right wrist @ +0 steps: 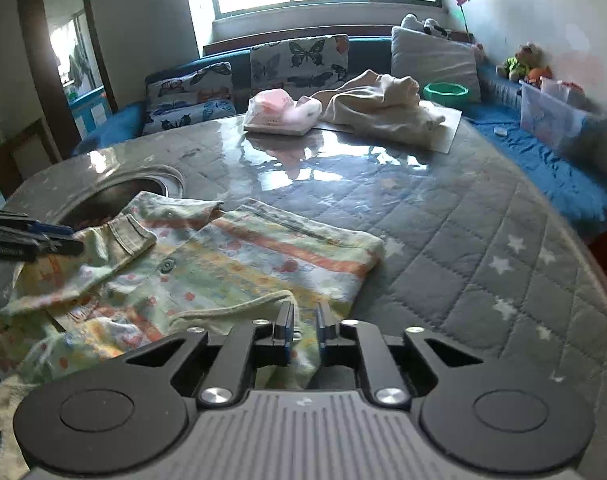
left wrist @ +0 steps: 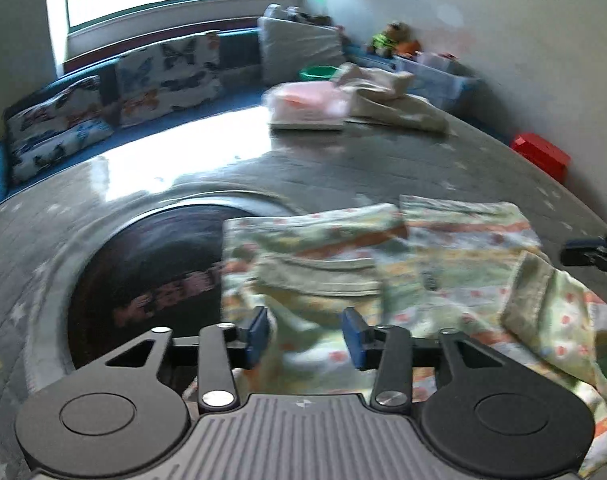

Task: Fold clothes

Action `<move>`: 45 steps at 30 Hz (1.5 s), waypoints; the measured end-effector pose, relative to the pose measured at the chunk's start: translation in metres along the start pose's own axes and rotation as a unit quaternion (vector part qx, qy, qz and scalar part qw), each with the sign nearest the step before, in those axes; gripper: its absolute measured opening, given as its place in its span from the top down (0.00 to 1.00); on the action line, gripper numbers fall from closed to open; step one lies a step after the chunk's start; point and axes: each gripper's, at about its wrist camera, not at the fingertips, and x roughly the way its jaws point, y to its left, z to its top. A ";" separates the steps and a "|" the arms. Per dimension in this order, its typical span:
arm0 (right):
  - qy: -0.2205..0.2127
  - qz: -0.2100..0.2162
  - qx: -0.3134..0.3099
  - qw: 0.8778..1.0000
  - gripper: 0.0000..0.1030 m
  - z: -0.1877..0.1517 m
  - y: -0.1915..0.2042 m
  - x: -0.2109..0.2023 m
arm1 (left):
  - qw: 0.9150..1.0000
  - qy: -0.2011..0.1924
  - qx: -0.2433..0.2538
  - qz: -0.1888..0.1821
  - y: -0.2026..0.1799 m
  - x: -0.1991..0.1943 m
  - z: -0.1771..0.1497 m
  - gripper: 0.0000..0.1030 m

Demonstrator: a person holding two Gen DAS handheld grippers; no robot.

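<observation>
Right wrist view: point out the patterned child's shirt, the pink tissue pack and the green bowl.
Patterned child's shirt (right wrist: pixel 239 264): right wrist view, on its striped middle panel.
Pink tissue pack (right wrist: pixel 277 114): right wrist view, on its top face.
Green bowl (right wrist: pixel 447 91): right wrist view, on its front rim.

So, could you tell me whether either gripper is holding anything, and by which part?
The right gripper pinches the patterned shirt at its near hem edge. The left gripper is open over the shirt, holding nothing.
</observation>
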 end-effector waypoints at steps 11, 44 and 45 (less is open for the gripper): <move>0.027 0.022 -0.007 0.999 0.66 -0.002 0.005 0.024 | 0.999 0.007 0.040 -0.014 -0.034 0.023 0.013 0.51; -0.027 -0.214 0.063 0.974 0.85 -0.047 -0.069 -0.057 | 0.994 -0.091 -0.059 0.006 0.023 -0.032 0.020 0.95; -0.033 -0.214 0.064 0.974 0.83 -0.047 -0.068 -0.059 | 0.992 -0.101 -0.069 0.015 0.030 -0.043 0.018 0.95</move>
